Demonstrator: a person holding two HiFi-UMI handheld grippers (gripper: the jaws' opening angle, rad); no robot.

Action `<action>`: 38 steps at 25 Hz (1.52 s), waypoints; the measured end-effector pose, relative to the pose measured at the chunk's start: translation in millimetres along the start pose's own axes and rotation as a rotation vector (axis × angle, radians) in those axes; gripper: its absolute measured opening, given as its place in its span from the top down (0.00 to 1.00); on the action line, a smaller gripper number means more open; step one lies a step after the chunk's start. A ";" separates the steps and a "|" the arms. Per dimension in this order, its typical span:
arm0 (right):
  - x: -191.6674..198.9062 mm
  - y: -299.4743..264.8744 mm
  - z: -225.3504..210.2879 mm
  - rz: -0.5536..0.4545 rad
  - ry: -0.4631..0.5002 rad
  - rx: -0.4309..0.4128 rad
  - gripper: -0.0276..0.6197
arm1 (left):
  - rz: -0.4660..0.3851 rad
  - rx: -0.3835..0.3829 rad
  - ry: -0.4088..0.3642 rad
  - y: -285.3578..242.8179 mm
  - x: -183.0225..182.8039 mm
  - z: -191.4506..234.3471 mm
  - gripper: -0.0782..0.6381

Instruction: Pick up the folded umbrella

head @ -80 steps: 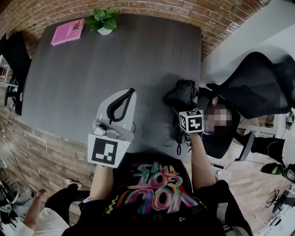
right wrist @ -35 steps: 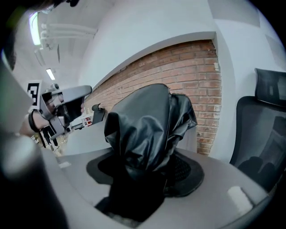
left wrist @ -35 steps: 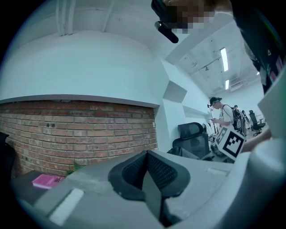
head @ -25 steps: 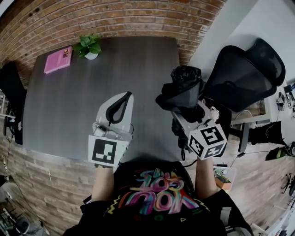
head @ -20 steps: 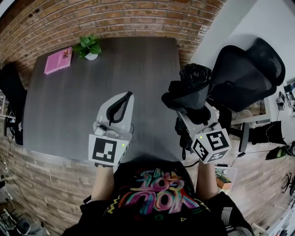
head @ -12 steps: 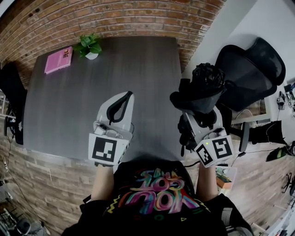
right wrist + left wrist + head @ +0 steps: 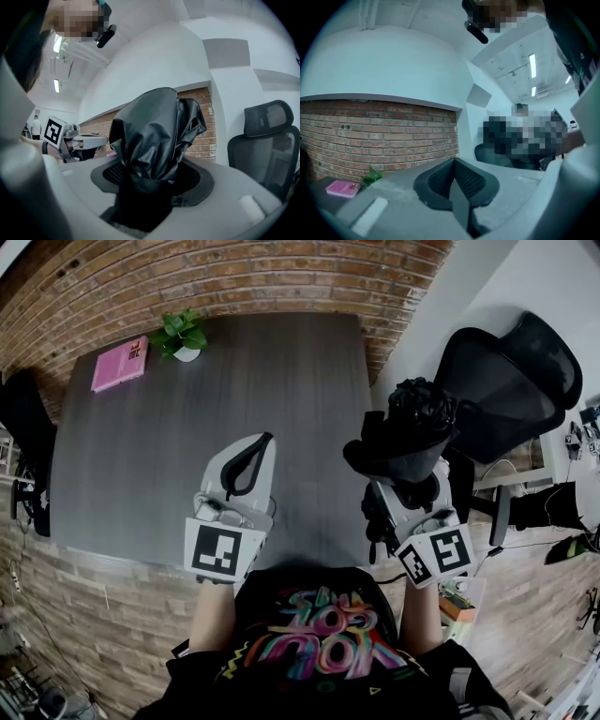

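Right gripper [image 7: 403,482] is clamped on the black umbrella [image 7: 408,427], held up at the right of the table [image 7: 187,427]. Left gripper [image 7: 249,457] is closed, empty. Slippage could be caused by loose fabric being gripped.

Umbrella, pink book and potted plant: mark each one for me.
folded umbrella [image 7: 408,432], head view, on its bunched black canopy.
pink book [image 7: 119,363], head view, middle of its cover.
potted plant [image 7: 176,331], head view, on its leaves.

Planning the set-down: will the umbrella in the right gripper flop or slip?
The umbrella has crinkled loose fabric that probably flops, yet it juts straight from the right gripper, suggesting a stiff core. Its glossy surface may slip.
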State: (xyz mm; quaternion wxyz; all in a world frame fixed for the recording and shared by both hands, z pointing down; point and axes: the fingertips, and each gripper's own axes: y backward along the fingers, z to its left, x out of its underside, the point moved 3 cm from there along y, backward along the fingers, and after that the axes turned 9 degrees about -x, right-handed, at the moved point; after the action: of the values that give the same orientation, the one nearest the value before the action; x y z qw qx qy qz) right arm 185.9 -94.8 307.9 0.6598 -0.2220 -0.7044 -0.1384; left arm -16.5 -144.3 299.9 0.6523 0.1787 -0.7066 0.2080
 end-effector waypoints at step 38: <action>9.0 8.0 0.9 0.013 -0.041 0.038 0.54 | 0.012 -0.002 0.014 5.8 5.9 1.0 0.89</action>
State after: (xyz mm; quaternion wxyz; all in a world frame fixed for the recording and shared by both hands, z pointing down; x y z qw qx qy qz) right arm 188.8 -86.3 316.0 0.6501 -0.2169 -0.7189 -0.1161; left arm -21.0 -139.8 305.4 0.6560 0.1724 -0.7034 0.2126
